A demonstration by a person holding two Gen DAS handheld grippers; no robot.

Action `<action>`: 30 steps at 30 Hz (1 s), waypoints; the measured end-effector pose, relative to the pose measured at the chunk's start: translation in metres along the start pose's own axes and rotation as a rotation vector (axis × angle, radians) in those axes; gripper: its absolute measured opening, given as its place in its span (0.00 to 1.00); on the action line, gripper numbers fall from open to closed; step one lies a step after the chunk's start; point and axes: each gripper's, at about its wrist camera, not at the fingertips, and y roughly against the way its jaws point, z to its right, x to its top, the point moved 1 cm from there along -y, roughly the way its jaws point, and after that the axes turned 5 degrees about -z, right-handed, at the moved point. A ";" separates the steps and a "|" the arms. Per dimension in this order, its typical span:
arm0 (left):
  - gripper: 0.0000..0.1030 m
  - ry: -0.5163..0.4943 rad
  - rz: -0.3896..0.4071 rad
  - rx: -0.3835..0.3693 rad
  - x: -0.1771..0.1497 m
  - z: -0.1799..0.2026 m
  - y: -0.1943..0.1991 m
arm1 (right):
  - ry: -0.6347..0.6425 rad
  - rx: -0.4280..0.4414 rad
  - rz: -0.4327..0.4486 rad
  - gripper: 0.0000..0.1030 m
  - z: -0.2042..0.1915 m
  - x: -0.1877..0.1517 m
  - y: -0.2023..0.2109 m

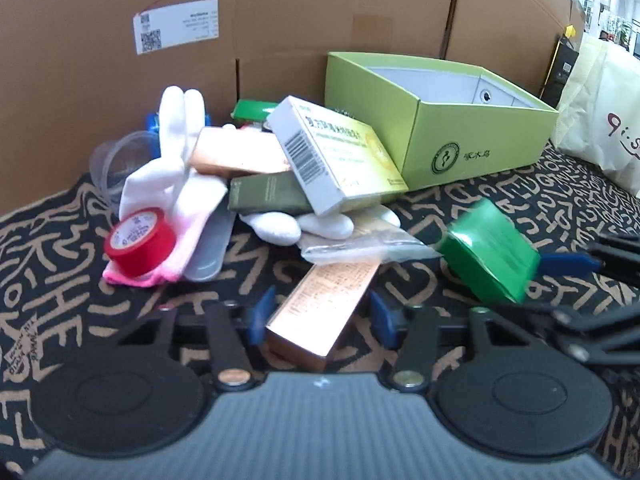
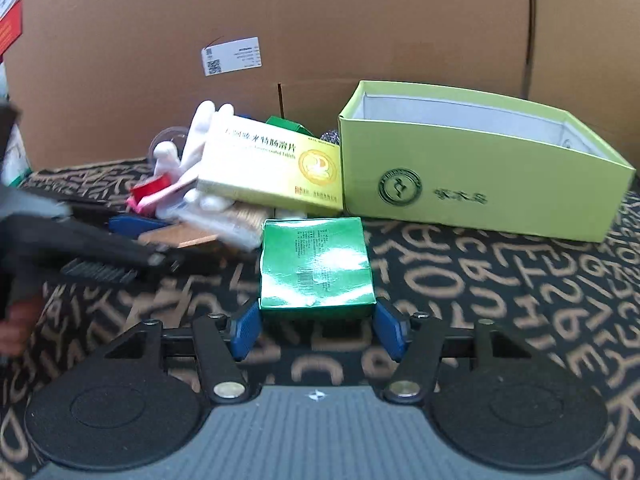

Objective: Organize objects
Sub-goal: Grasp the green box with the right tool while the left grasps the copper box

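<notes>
Two hand-held grippers at the pick-up step of a sorting task, seen from each wrist. The left gripper [image 1: 320, 318] straddles the near end of a copper-coloured carton [image 1: 324, 312] lying on the patterned bench cover [image 1: 80, 280]; a narrow gap shows between each blue pad and the carton's sides, so the jaws are partly spread around it and not yet pinching. The right gripper [image 2: 318, 330] brackets the near edge of a glossy green box [image 2: 316, 268], its pads [image 2: 245, 330] just at the box's two corners; whether they press is hard to tell, and the reading here is that they stand at the corners without a firm hold. Behind lies the unsorted heap: a yellow-and-white tablet box [image 1: 332, 156], white gloves [image 1: 176, 152], a roll of red tape [image 1: 140, 242], a dark green carton [image 1: 268, 194] and a clear plastic cup [image 1: 116, 160]. The open lime-green box [image 2: 480, 176], apparently empty, stands to the right of the heap against a cardboard wall [image 2: 360, 32] and is the likely receptacle. The next move would call for each gripper to close fully on its item, lift it clear of the heap, and carry it over the lime-green rim without the two grippers crossing.
</notes>
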 end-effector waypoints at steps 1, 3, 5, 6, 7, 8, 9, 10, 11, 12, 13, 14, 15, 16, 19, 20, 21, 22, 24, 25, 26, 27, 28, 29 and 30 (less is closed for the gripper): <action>0.41 -0.005 -0.001 0.000 -0.002 0.002 0.002 | 0.005 -0.001 -0.003 0.63 -0.001 -0.004 0.005; 0.33 -0.017 -0.010 -0.007 -0.009 0.007 0.010 | 0.008 0.013 -0.017 0.63 -0.002 -0.011 0.011; 0.30 -0.015 -0.023 -0.012 -0.019 0.012 0.021 | 0.014 0.023 -0.033 0.63 -0.003 -0.016 0.014; 0.30 -0.011 -0.025 -0.006 -0.025 0.015 0.027 | 0.017 0.021 -0.037 0.63 -0.004 -0.017 0.014; 0.30 -0.007 -0.022 -0.006 -0.030 0.017 0.033 | 0.020 0.019 -0.035 0.63 -0.005 -0.019 0.015; 0.30 0.001 -0.021 -0.012 -0.034 0.018 0.037 | 0.022 0.017 -0.030 0.64 -0.007 -0.019 0.014; 0.32 0.012 -0.020 -0.018 -0.037 0.019 0.040 | 0.020 0.016 -0.026 0.65 -0.008 -0.019 0.014; 0.34 0.021 -0.020 -0.019 -0.038 0.019 0.041 | 0.016 0.016 -0.025 0.67 -0.008 -0.018 0.013; 0.37 0.028 -0.022 -0.017 -0.037 0.019 0.041 | 0.011 0.021 -0.023 0.69 -0.008 -0.018 0.012; 0.44 0.033 -0.022 -0.013 -0.035 0.020 0.040 | 0.007 0.026 -0.020 0.70 -0.008 -0.017 0.011; 0.49 0.036 -0.021 -0.007 -0.033 0.020 0.038 | 0.004 0.026 -0.021 0.69 -0.008 -0.017 0.010; 0.49 0.034 -0.021 0.002 -0.031 0.021 0.036 | 0.004 0.020 -0.021 0.70 -0.009 -0.016 0.009; 0.48 0.030 -0.021 0.008 -0.029 0.022 0.034 | 0.007 0.017 -0.018 0.70 -0.009 -0.017 0.010; 0.44 0.022 -0.025 0.009 -0.028 0.023 0.032 | 0.009 0.013 -0.014 0.70 -0.009 -0.017 0.010; 0.40 0.016 -0.031 0.016 -0.028 0.025 0.029 | 0.000 0.016 -0.010 0.70 -0.007 -0.016 0.010; 0.40 0.014 -0.030 0.020 -0.029 0.025 0.029 | -0.002 0.021 -0.010 0.70 -0.007 -0.016 0.009; 0.40 0.012 -0.029 0.024 -0.029 0.026 0.029 | 0.000 0.023 -0.010 0.70 -0.007 -0.015 0.008; 0.41 0.008 -0.028 0.027 -0.030 0.026 0.029 | 0.002 0.022 -0.010 0.70 -0.007 -0.014 0.007; 0.41 0.001 -0.029 0.032 -0.030 0.027 0.028 | 0.005 0.020 -0.009 0.70 -0.009 -0.013 0.004; 0.41 -0.003 -0.029 0.036 -0.029 0.028 0.027 | 0.004 0.021 -0.007 0.70 -0.009 -0.013 0.003; 0.41 -0.007 -0.029 0.041 -0.029 0.029 0.027 | 0.004 0.022 -0.006 0.70 -0.009 -0.013 0.002; 0.40 -0.013 -0.029 0.046 -0.029 0.030 0.026 | 0.003 0.020 -0.005 0.70 -0.009 -0.013 0.001; 0.32 -0.017 -0.027 0.050 -0.029 0.031 0.026 | 0.004 0.020 -0.004 0.69 -0.009 -0.013 0.000; 0.30 -0.022 -0.025 0.057 -0.030 0.032 0.026 | 0.005 0.016 -0.003 0.68 -0.010 -0.014 0.000; 0.29 -0.023 -0.024 0.060 -0.030 0.033 0.027 | 0.008 0.009 0.001 0.64 -0.010 -0.015 0.000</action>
